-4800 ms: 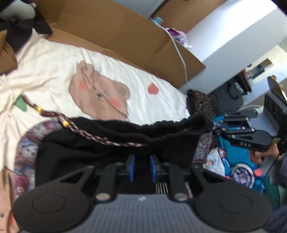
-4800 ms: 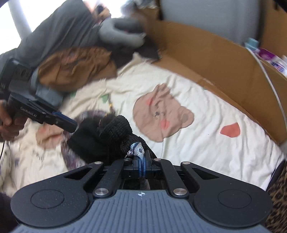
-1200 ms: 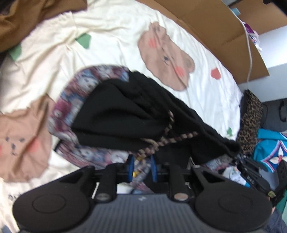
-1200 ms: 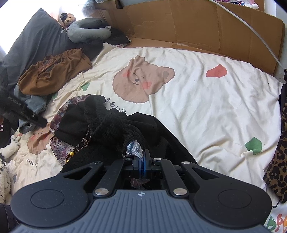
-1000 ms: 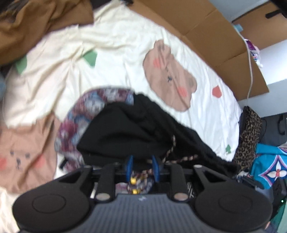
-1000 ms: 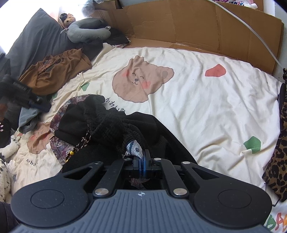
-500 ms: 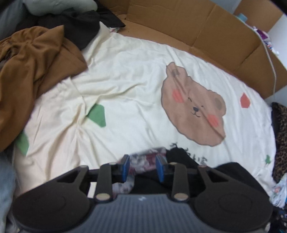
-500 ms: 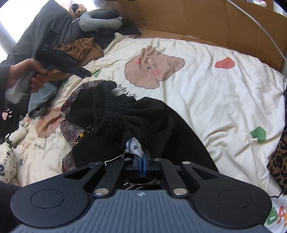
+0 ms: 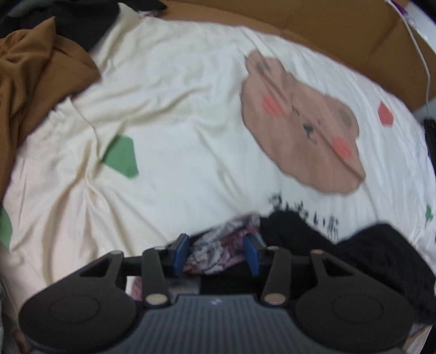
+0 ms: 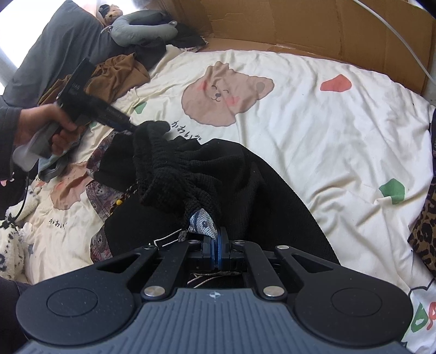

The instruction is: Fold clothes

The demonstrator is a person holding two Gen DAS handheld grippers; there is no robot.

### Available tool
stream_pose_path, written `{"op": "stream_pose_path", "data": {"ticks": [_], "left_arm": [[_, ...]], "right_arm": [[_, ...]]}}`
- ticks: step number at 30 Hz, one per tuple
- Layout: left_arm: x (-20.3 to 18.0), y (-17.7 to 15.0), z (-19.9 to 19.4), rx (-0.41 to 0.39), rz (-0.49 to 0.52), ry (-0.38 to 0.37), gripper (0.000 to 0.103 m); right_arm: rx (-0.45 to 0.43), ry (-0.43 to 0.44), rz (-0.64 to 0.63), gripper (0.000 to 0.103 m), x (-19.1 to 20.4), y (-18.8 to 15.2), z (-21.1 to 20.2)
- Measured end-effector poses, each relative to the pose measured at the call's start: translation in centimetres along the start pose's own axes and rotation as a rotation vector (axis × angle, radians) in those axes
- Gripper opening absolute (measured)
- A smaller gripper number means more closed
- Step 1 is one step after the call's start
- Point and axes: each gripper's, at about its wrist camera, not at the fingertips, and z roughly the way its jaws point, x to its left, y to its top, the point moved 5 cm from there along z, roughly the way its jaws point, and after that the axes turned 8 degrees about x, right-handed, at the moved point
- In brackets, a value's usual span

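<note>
A: Item: black knit garment [image 10: 207, 174], patterned lining. Location?

B: Bunched on the cream bear-print bedsheet [image 10: 313, 130], running from the right gripper [image 10: 217, 252] diagonally ahead and left to the left gripper [image 10: 130, 128]. That line is its long axis.

A: Right jaws?

B: Pressed together on a corner of the garment where pale lining shows, directly at the tips.

A: Left jaws?

B: Spread wide; left gripper [image 9: 216, 252] straddles the patterned lining edge [image 9: 218, 250], blue pads [image 9: 181, 252] on either side. Contact cannot be confirmed; the view is blurred.

A: Open room?

B: Bare sheet ahead and right of the right jaws, up to the cardboard wall [image 10: 313, 24]. Ahead-left: brown clothing pile [image 10: 114, 76] and grey pillow [image 10: 54, 54]. Leopard-print fabric [image 10: 425, 228] at the far right edge.
</note>
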Motion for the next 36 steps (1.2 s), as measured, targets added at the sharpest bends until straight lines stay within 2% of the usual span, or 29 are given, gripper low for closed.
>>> {"op": "stream_pose_path", "data": {"ticks": [3, 5, 8, 11, 16, 20, 24, 30, 36], "left_arm": [[-0.9, -1.2, -0.4, 0.007, 0.033, 0.016, 0.039], [-1.1, -1.9, -0.9, 0.010, 0.037, 0.018, 0.031], [-1.2, -3.0, -2.0, 0.010, 0.035, 0.008, 0.017], [-1.5, -4.2, -4.1, -0.017, 0.028, -0.020, 0.011], [-3.2, -6.6, -7.3, -0.067, 0.113, -0.062, 0.009], [-5.1, -8.3, -8.1, -0.125, 0.195, -0.089, 0.009], [-5.8, -10.3, -7.0, -0.142, 0.198, -0.113, 0.009], [-5.7, -11.5, -5.8, -0.140, 0.201, -0.115, 0.010], [-5.9, -11.9, -7.6, -0.166, 0.253, -0.112, 0.013]], "right_arm": [[-0.024, 0.001, 0.035, 0.000, -0.3, 0.0, -0.6], [-0.043, 0.002, 0.057, 0.000, -0.5, -0.1, -1.1], [-0.060, -0.008, 0.088, 0.000, -1.2, -0.3, -1.5], [-0.069, -0.024, 0.127, 0.000, -2.3, -0.8, -1.8], [-0.084, -0.049, 0.191, 0.000, -4.2, -1.6, -2.3], [-0.090, -0.055, 0.273, 0.000, -5.6, -2.4, -1.9], [-0.079, -0.067, 0.298, 0.000, -6.1, -2.9, -1.1], [-0.066, -0.085, 0.296, 0.000, -6.1, -3.1, -0.8], [-0.047, -0.097, 0.276, 0.000, -5.9, -3.0, -0.7]]}}
